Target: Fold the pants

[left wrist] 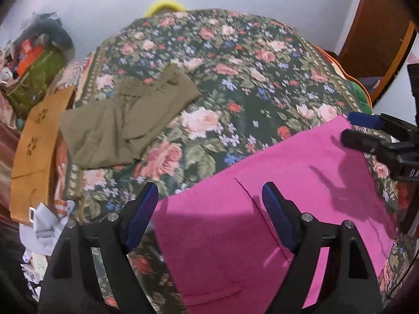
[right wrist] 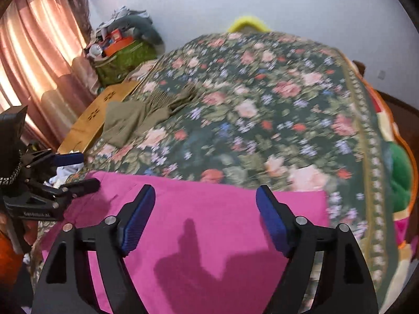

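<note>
Already folded into a flat rectangle: magenta cotton pants (left wrist: 275,209) on the flowered dark-green bedspread (left wrist: 235,83), near edge. Left gripper (left wrist: 210,204) and right gripper (right wrist: 205,206) both wide apart, holding nothing, poised above. Probably one more fold left.

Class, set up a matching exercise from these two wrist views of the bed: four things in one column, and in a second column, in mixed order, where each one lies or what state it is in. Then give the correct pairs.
Column 1
1. bright pink pants
2. olive-green folded garment
3. left gripper
4. light wooden board with cut-out flower shapes

Column 2
A. at the bed's left edge
B. jaws apart, holding nothing
C. spread flat on the near part of the floral bedspread
D. farther back on the bedspread, towards the left

Pairs: 1-C, 2-D, 3-B, 4-A
</note>
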{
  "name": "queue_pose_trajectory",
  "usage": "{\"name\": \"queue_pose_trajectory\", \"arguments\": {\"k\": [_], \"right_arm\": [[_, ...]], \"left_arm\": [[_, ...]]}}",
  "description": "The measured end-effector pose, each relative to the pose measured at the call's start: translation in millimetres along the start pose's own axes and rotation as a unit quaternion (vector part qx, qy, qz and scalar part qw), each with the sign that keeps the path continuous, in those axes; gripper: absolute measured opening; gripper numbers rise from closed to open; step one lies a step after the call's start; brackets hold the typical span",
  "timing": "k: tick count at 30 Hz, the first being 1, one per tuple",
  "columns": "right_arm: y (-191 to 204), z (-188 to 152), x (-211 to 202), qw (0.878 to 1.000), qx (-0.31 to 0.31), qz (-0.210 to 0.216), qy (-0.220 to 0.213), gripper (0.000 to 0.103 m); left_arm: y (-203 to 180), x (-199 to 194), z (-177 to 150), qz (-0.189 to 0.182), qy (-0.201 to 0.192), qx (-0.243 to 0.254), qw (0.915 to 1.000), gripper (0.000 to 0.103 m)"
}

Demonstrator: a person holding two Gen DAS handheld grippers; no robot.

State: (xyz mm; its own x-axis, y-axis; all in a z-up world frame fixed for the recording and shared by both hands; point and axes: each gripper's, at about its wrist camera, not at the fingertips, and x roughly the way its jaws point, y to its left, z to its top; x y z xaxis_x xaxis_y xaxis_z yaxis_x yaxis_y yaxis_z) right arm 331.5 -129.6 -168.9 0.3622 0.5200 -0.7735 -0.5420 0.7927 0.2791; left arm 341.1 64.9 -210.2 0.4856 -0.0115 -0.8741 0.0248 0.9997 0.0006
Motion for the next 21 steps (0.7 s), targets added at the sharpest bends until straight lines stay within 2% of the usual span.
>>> {"name": "queue_pose_trajectory", "arguments": {"k": [4, 7, 12, 21], "right_arm": [[7, -5, 27, 0.999, 0.007, 0.006, 0.046, 0.077], [9, -12, 38, 0.997, 0.011, 0.013, 0.082, 0.077], [13, -29, 53, 0.992, 0.001, 0.010, 0.129, 0.079], [16, -56, 31, 0.990, -0.014, 0.007, 0.141, 0.086]], "left_arm": [[-4, 14, -4, 0.007, 0.021, 0.008, 0.9997, 0.082], [-4, 26, -10, -0.001, 0.045, 0.011, 0.9989, 0.082], [-6, 30, -16, -0.009, 0.057, 0.017, 0.9982, 0.085], [-8, 22, -35, -0.016, 0.065, 0.027, 0.9974, 0.091]]}}
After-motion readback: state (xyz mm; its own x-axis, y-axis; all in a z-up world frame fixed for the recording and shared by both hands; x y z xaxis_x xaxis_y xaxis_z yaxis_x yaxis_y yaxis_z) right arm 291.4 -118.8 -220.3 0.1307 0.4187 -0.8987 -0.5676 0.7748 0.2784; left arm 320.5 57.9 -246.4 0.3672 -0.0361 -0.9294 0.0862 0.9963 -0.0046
